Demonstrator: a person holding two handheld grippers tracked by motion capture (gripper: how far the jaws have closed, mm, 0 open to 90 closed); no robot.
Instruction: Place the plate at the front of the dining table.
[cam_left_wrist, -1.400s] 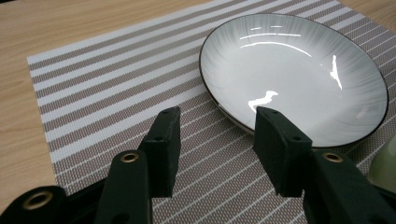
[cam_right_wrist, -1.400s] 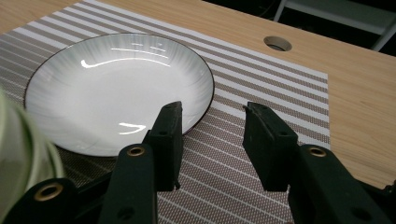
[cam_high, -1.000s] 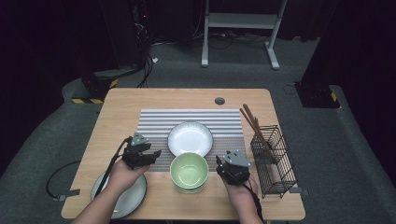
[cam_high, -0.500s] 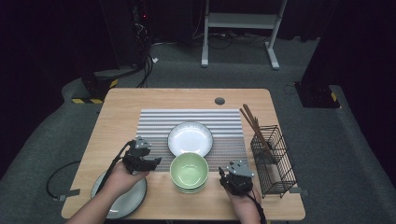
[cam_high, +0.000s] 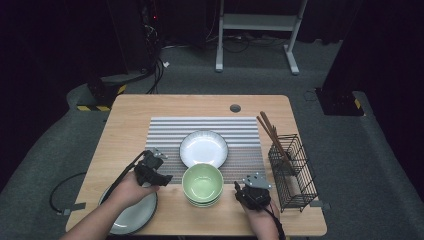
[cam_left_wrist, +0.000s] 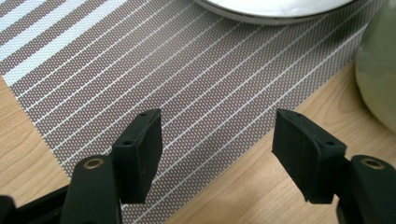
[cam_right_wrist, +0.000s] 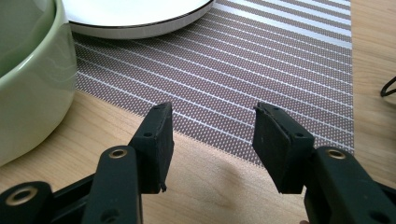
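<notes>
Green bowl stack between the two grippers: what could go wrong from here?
1. Both the left gripper and right gripper, jaws just opened and empty, flank the green bowl stack; uneven contact could tip it.
2. The stack's far edge meets the white plate; a push might knock it.

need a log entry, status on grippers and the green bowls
Left gripper and right gripper jaws just opened, nothing between them. Green bowls stacked, untouched, between both. Nothing in the way.

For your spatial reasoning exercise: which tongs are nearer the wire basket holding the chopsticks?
Right. The right tongs sit just left of the wire basket; the left tongs lie beyond the green bowls.
</notes>
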